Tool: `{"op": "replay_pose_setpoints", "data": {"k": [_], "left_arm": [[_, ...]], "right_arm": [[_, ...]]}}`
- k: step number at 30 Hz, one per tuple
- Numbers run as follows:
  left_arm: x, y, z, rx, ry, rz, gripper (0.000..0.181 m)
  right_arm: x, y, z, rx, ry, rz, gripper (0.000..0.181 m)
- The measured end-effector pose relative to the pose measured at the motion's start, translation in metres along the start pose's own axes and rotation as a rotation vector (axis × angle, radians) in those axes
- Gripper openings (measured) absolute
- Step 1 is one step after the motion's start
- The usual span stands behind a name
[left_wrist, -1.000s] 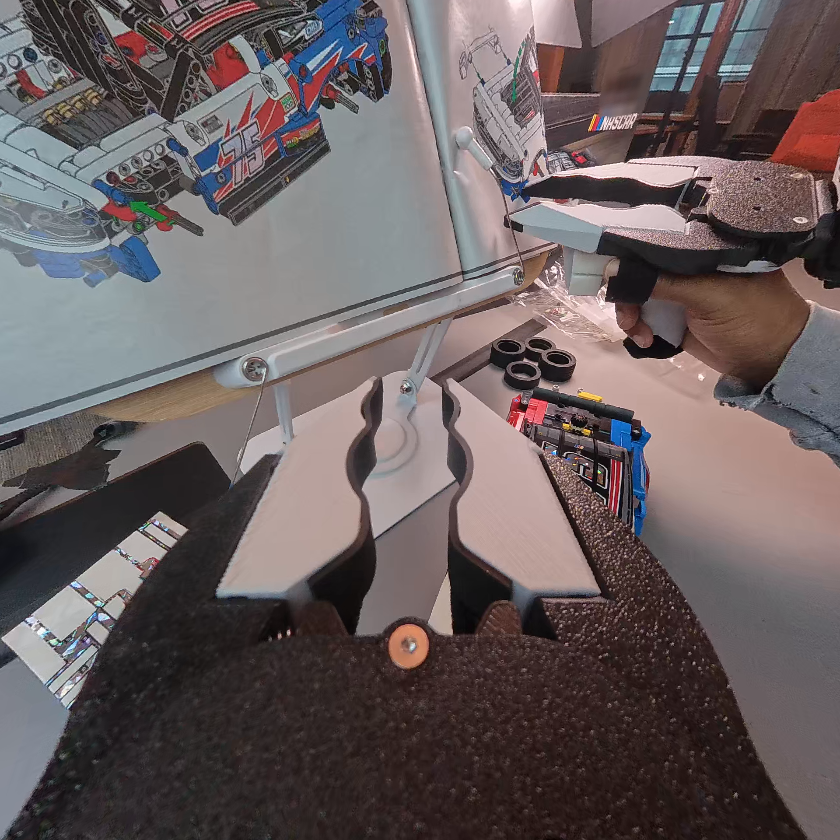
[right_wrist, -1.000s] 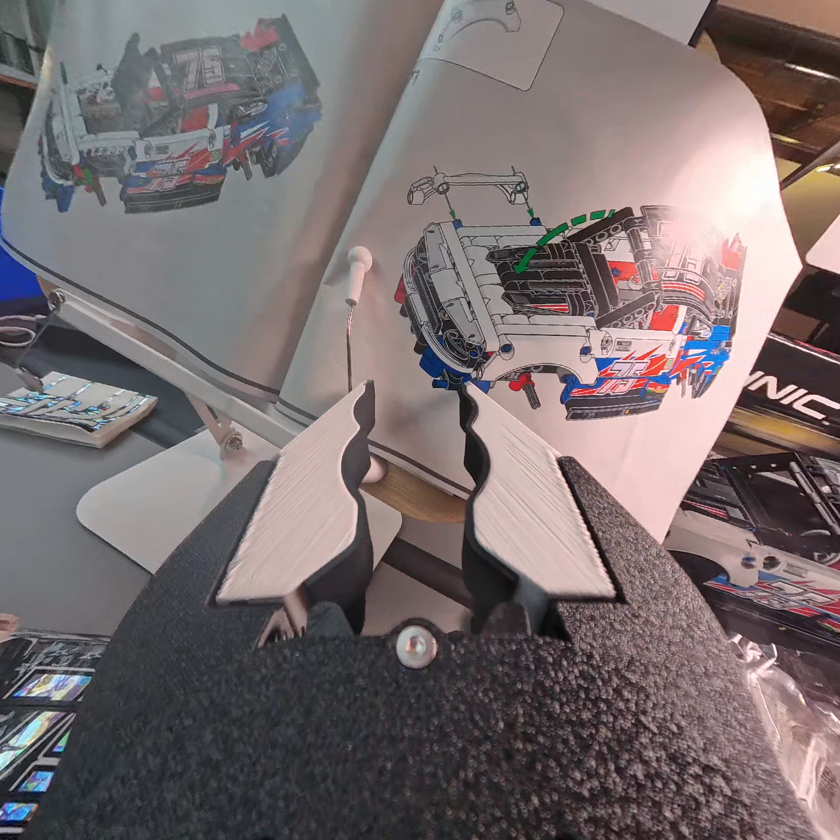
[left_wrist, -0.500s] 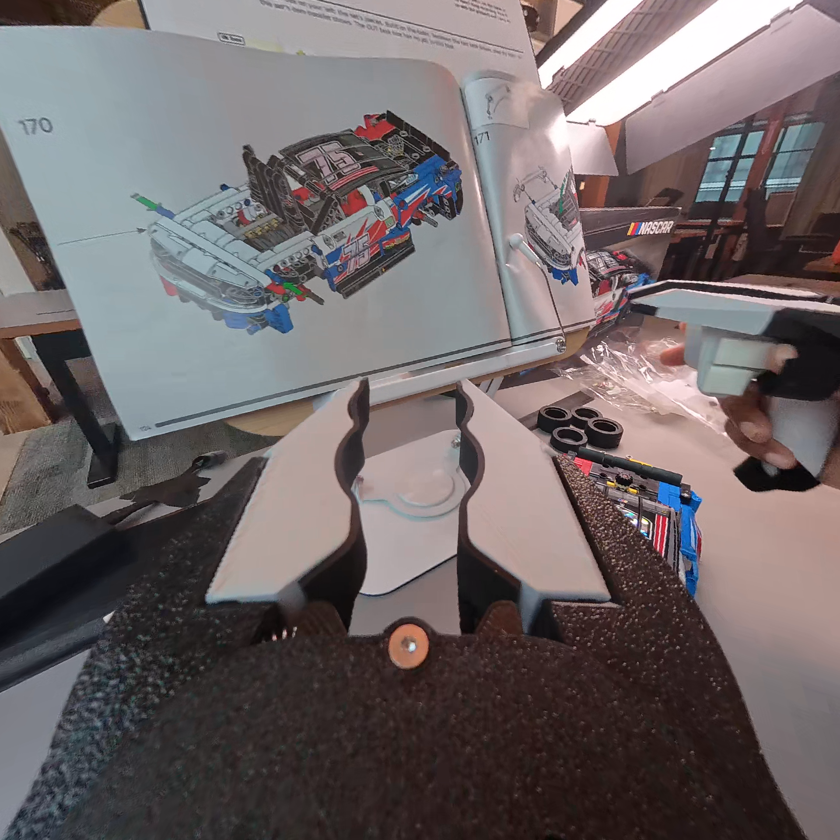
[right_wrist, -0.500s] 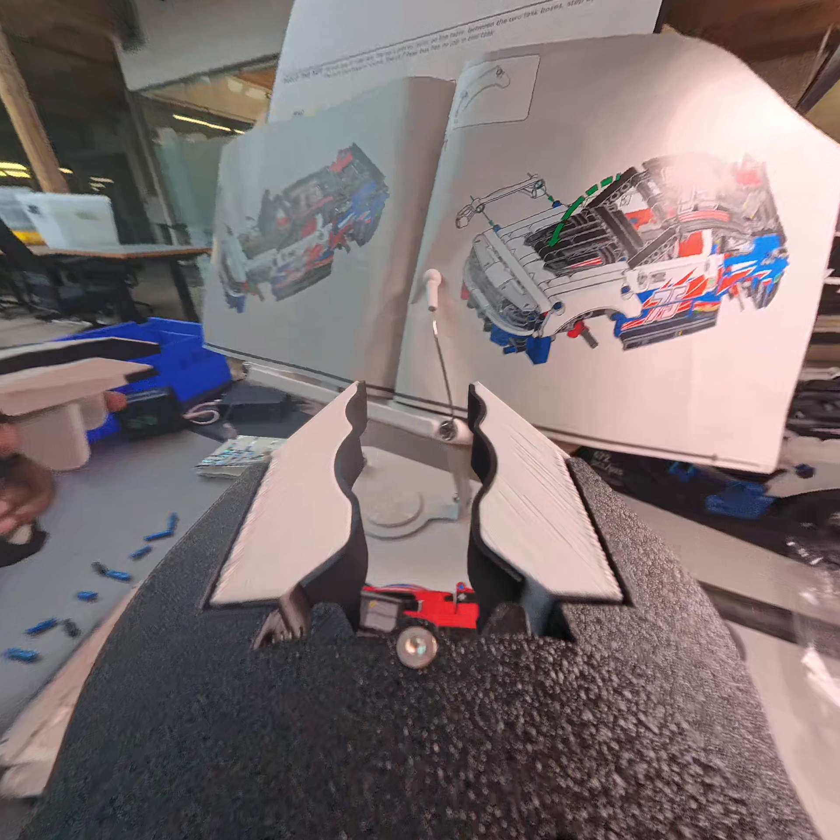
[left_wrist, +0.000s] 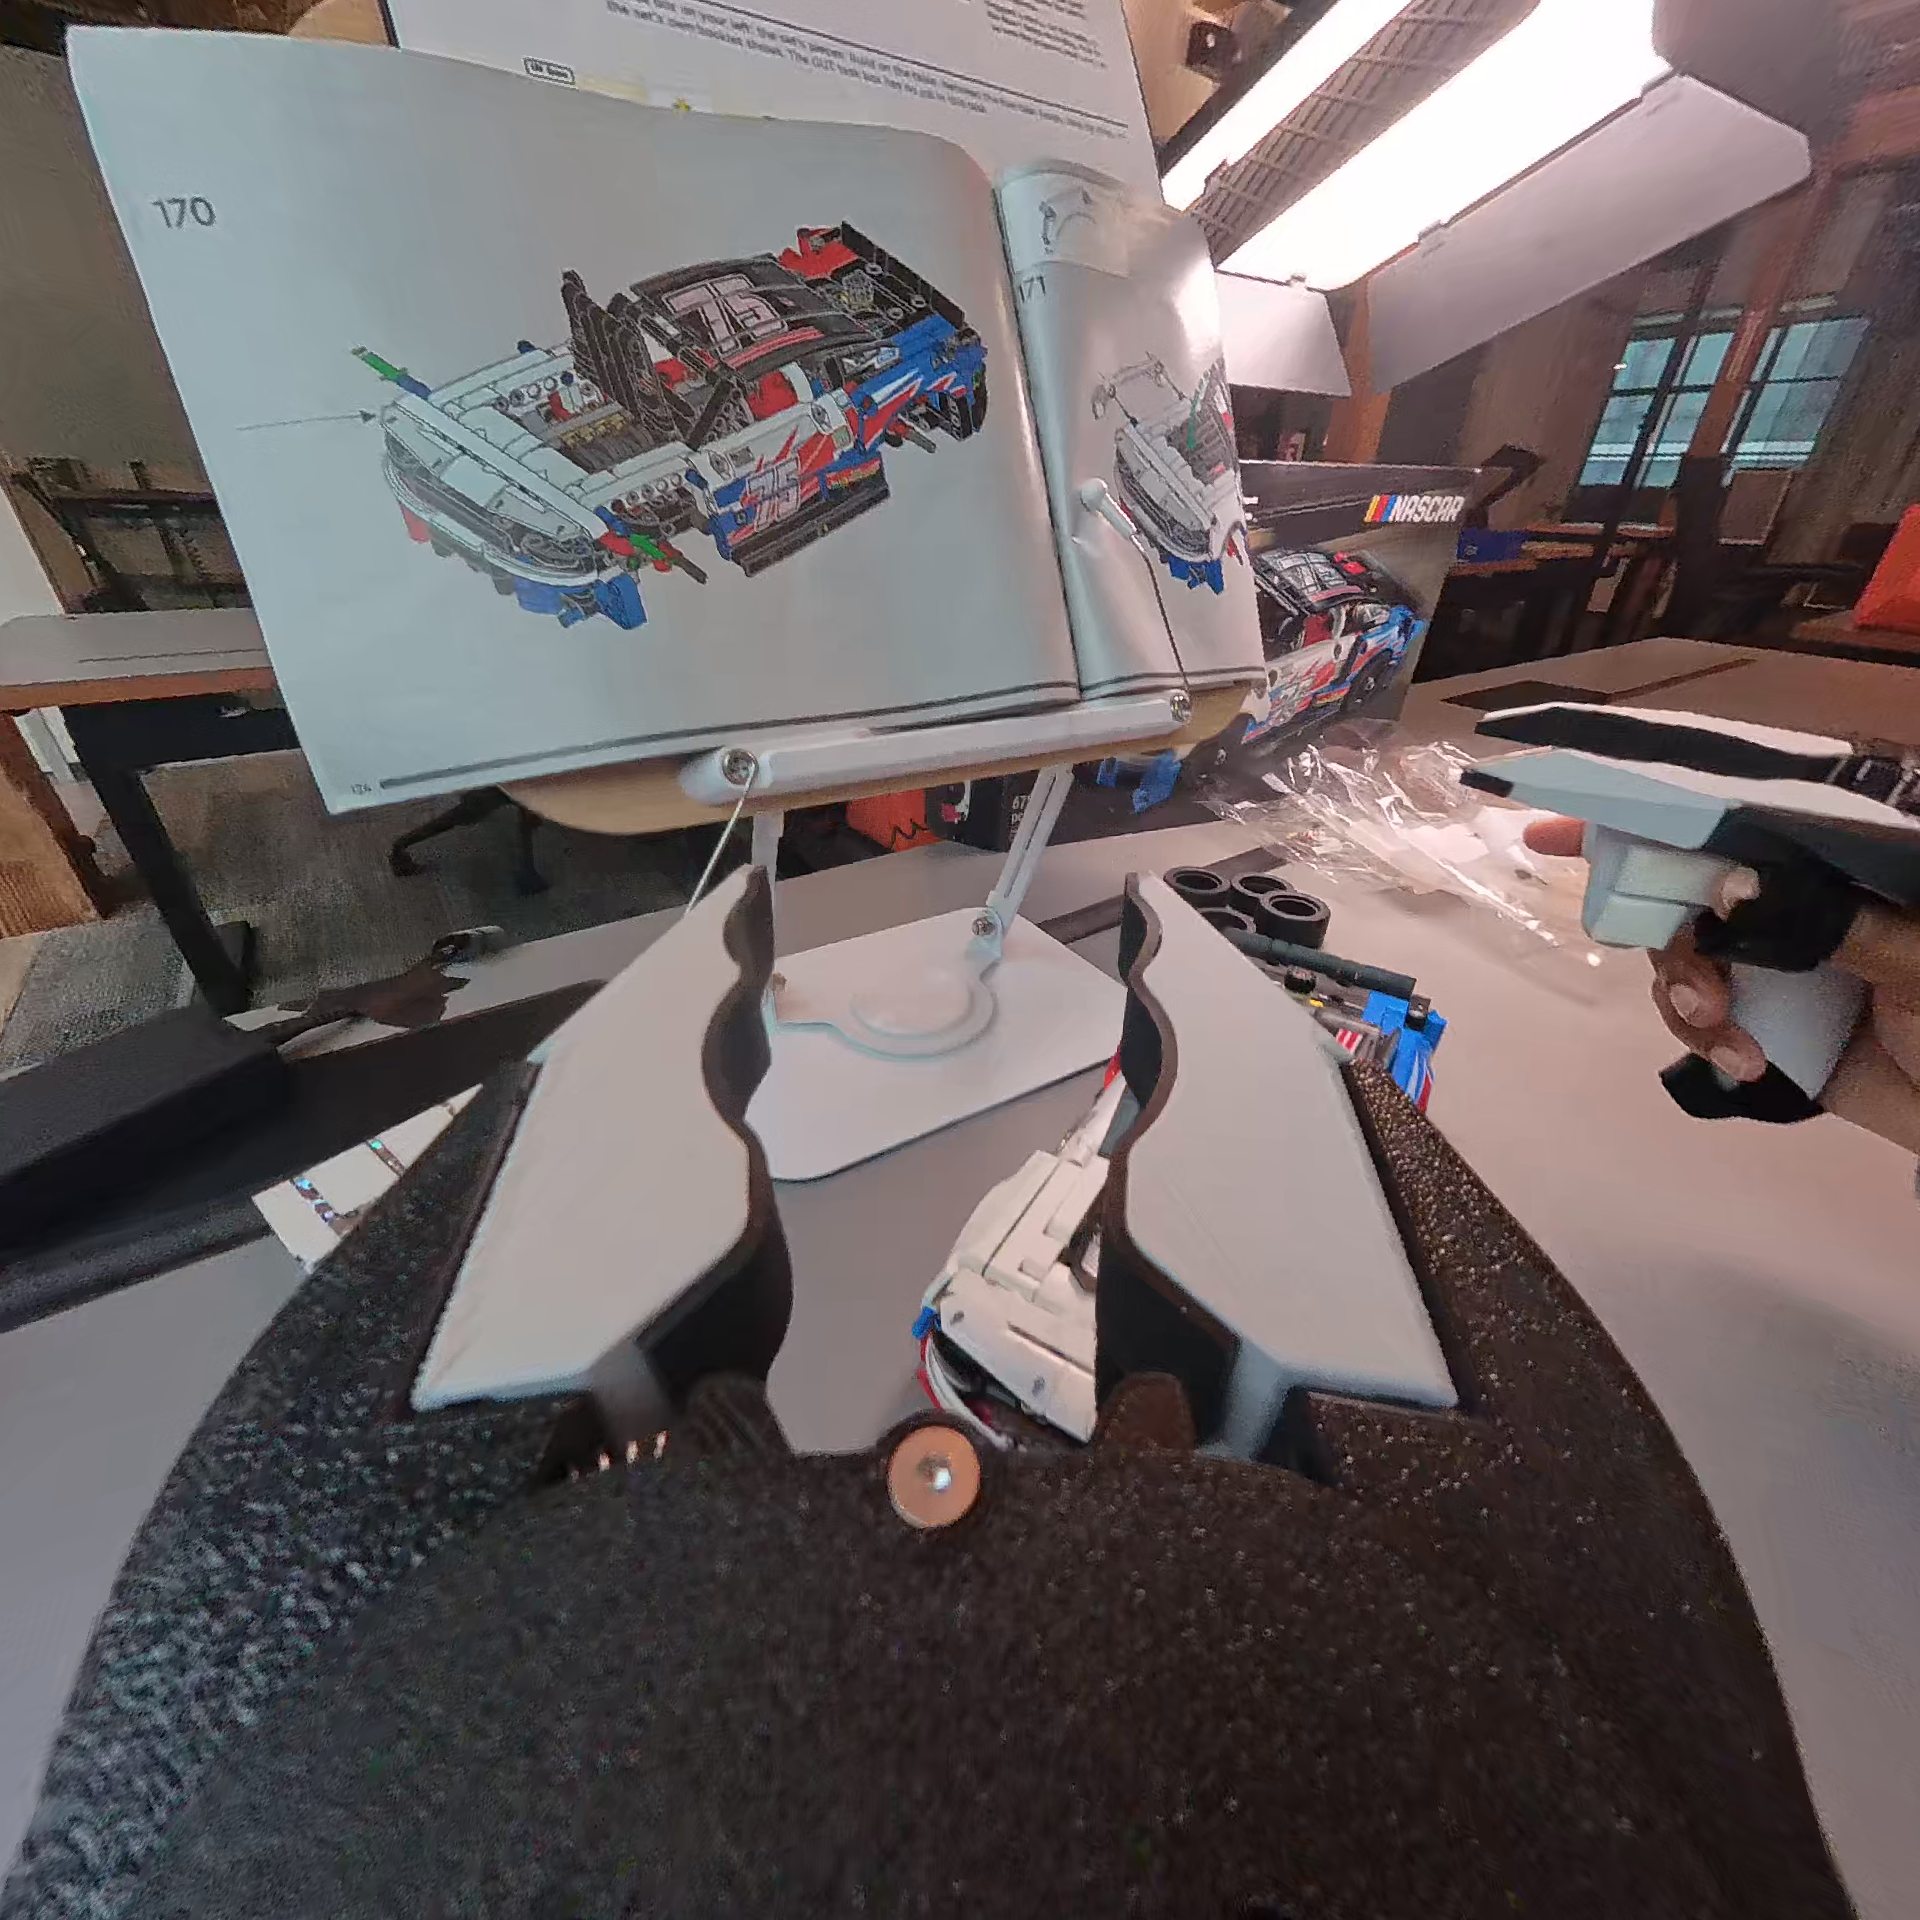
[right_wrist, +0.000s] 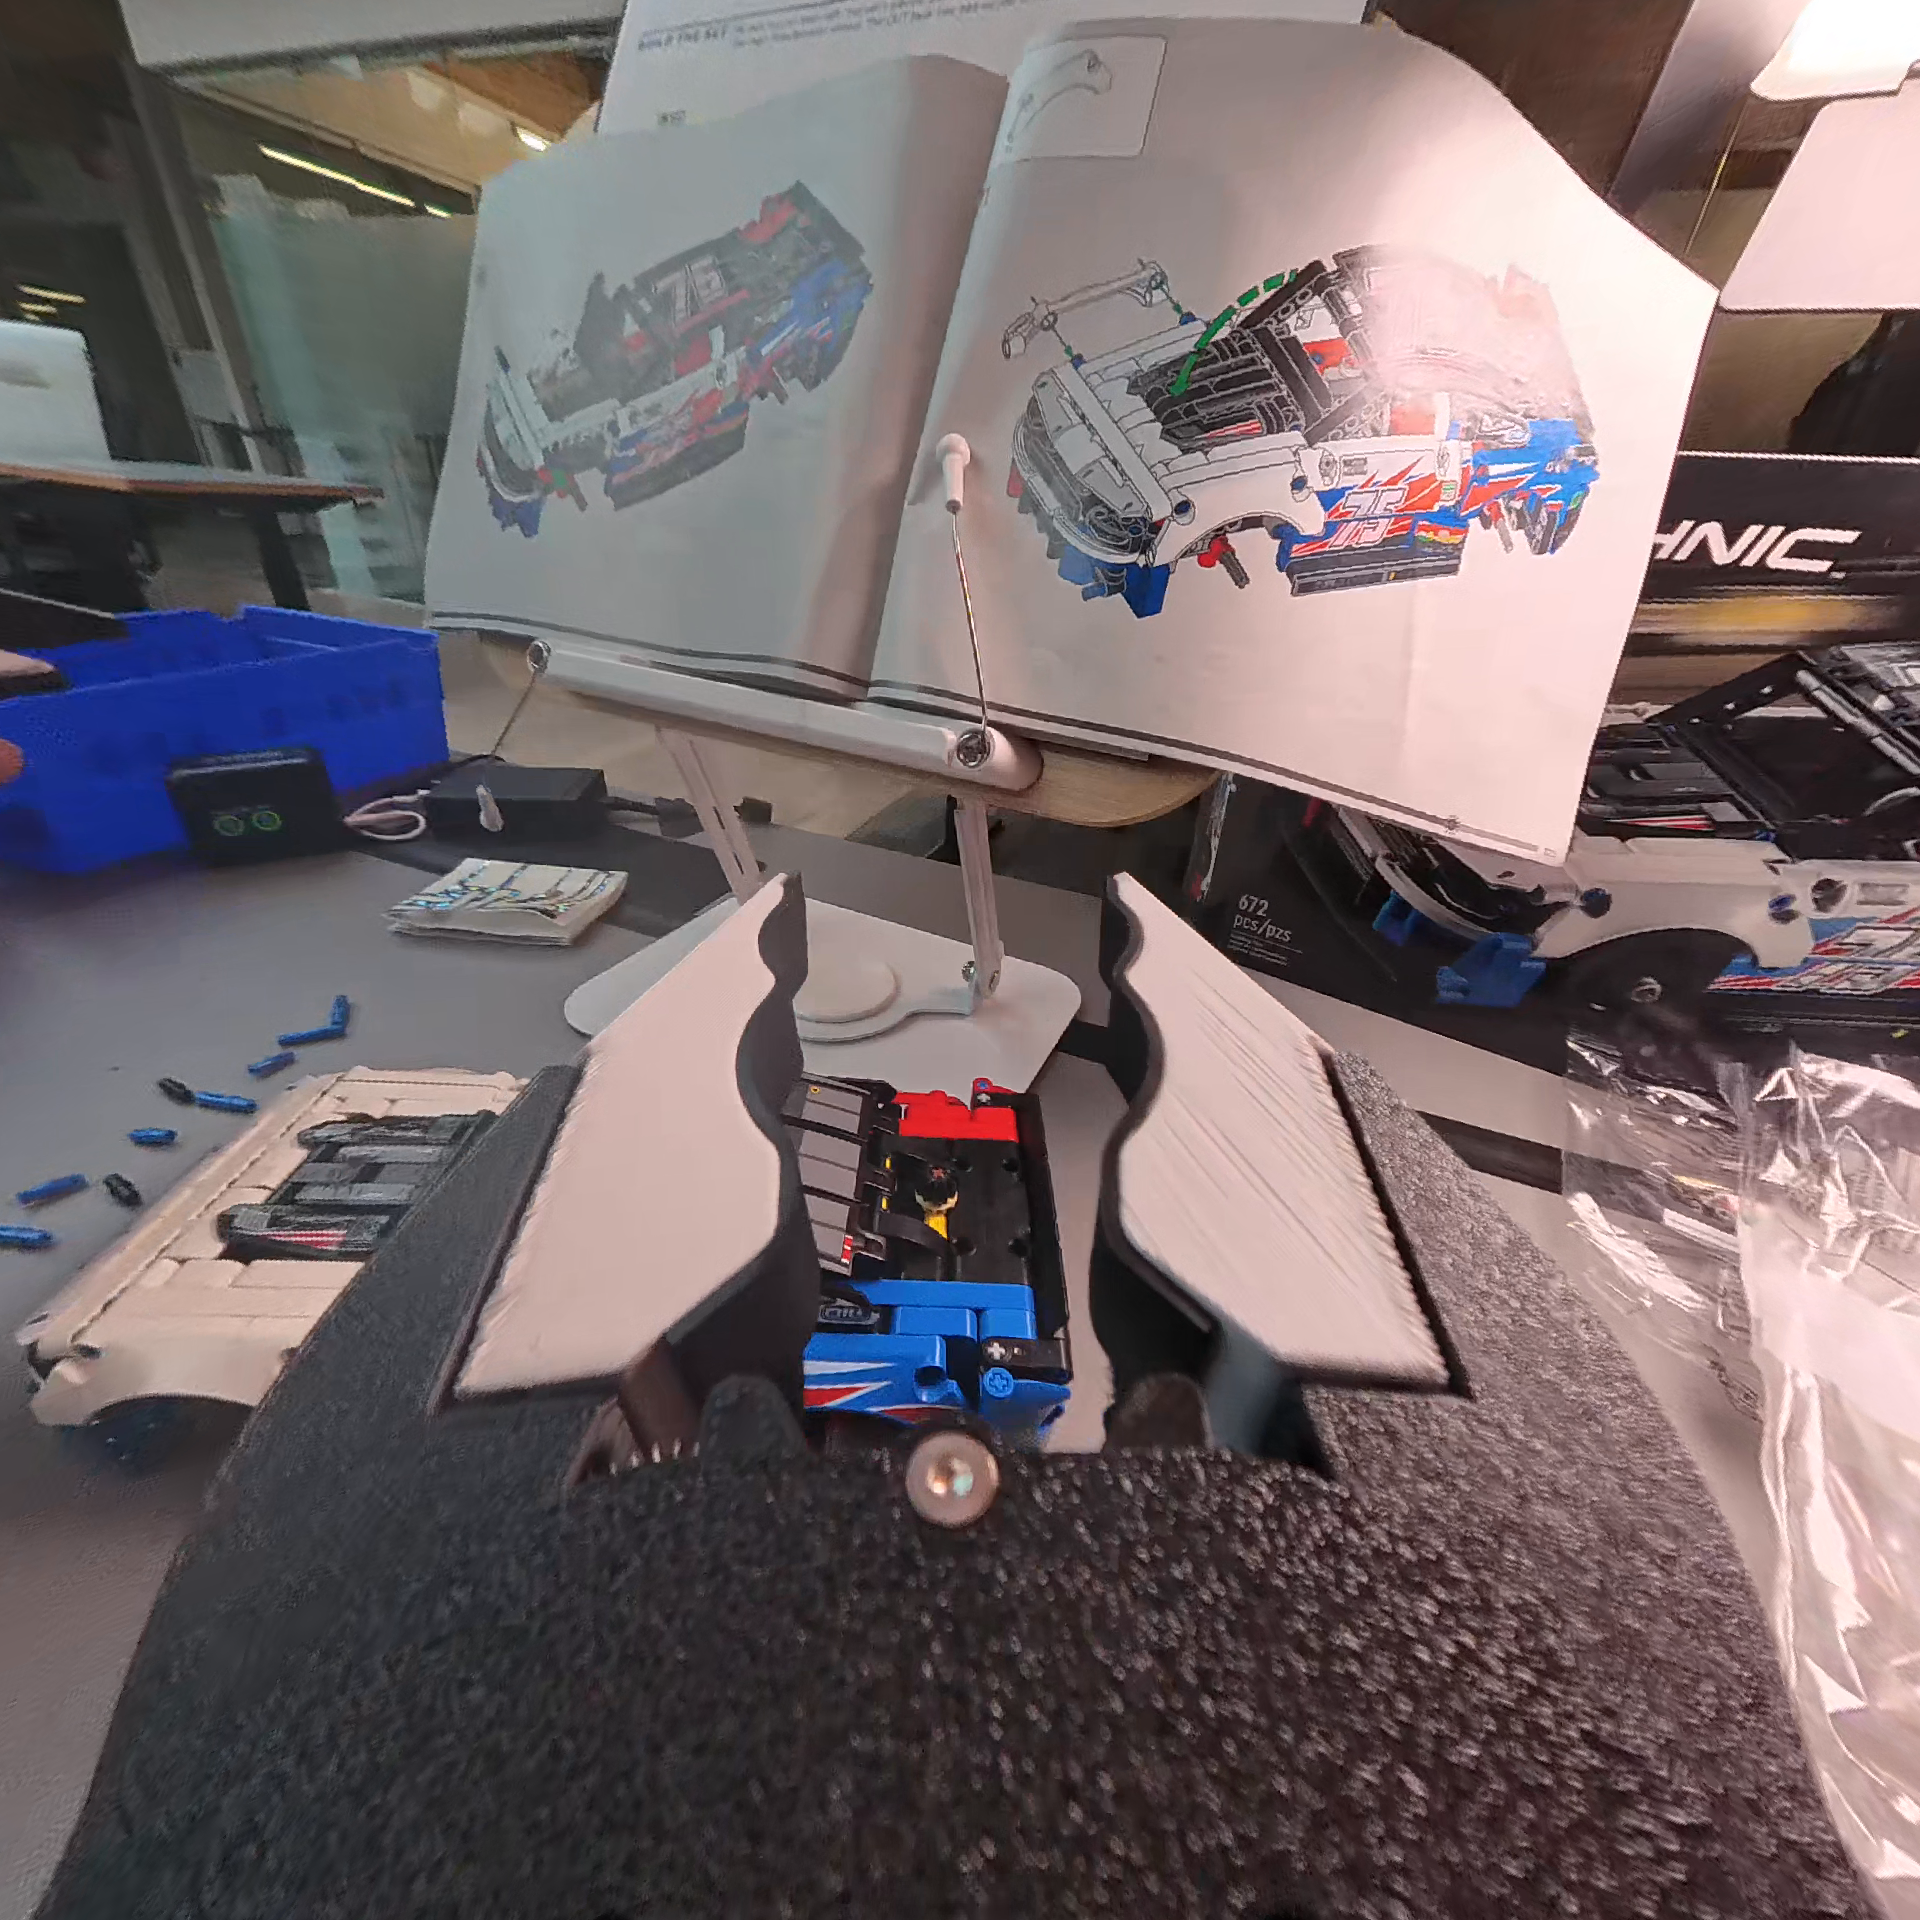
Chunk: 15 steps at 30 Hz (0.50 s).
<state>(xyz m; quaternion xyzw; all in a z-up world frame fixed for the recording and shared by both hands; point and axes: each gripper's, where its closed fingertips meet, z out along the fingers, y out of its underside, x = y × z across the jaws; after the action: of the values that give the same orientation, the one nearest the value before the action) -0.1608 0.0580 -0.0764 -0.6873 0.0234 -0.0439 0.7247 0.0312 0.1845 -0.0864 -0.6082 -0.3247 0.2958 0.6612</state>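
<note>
My left gripper (left_wrist: 945, 904) is open and empty, held above the grey table (left_wrist: 1558, 1299). A white brick-built car front (left_wrist: 1023, 1278) lies under it, beside the right finger. My right gripper (right_wrist: 951, 904) is open and empty, over a black, red and blue brick-built car section (right_wrist: 935, 1226) that shows between its fingers. The right gripper also shows in the left wrist view (left_wrist: 1481, 753), held by a hand at the right edge. An open instruction booklet (left_wrist: 623, 436) stands on a white book stand (left_wrist: 935, 1081) ahead of both grippers.
Black tyres (left_wrist: 1257, 904) lie behind the car section (left_wrist: 1387, 1023). Small blue pins (right_wrist: 208, 1091) are scattered left of the white car front (right_wrist: 260, 1205). A sticker sheet (right_wrist: 509, 899), a blue bin (right_wrist: 208, 707), the set's box (right_wrist: 1714, 883) and crumpled plastic bags (right_wrist: 1766, 1299) surround the stand.
Both grippers have pulled back from the booklet and tilted down toward the table. Both jaws have opened wider. The car pieces have come into view under the fingers.
</note>
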Motion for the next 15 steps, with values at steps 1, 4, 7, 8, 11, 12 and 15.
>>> {"op": "replay_pose_setpoints", "data": {"k": [1, 4, 7, 8, 11, 12, 15], "left_arm": [[0.004, 0.006, -0.007, 0.0, 0.001, 0.005, 0.067], [0.011, 0.024, -0.025, 0.005, 0.001, 0.013, 0.07], [0.016, 0.032, -0.028, 0.001, 0.024, 0.024, 0.074], [0.017, 0.034, -0.026, -0.003, 0.031, 0.033, 0.076], [0.02, 0.039, -0.023, -0.014, 0.05, 0.048, 0.076], [0.021, 0.04, -0.023, -0.014, 0.056, 0.052, 0.076], [0.023, 0.039, -0.023, -0.009, 0.057, 0.053, 0.076]], "right_arm": [[0.0, 0.002, 0.0, 0.005, -0.001, 0.008, 0.056], [-0.002, 0.009, 0.001, 0.0, -0.006, 0.011, 0.056], [-0.004, 0.017, 0.002, -0.002, 0.001, 0.005, 0.056], [-0.005, 0.019, 0.002, -0.003, 0.0, 0.011, 0.056], [-0.009, 0.024, 0.004, -0.012, -0.006, 0.01, 0.055], [-0.01, 0.025, 0.004, -0.015, -0.013, 0.007, 0.055], [-0.01, 0.025, 0.003, -0.01, -0.014, 0.002, 0.054]]}}
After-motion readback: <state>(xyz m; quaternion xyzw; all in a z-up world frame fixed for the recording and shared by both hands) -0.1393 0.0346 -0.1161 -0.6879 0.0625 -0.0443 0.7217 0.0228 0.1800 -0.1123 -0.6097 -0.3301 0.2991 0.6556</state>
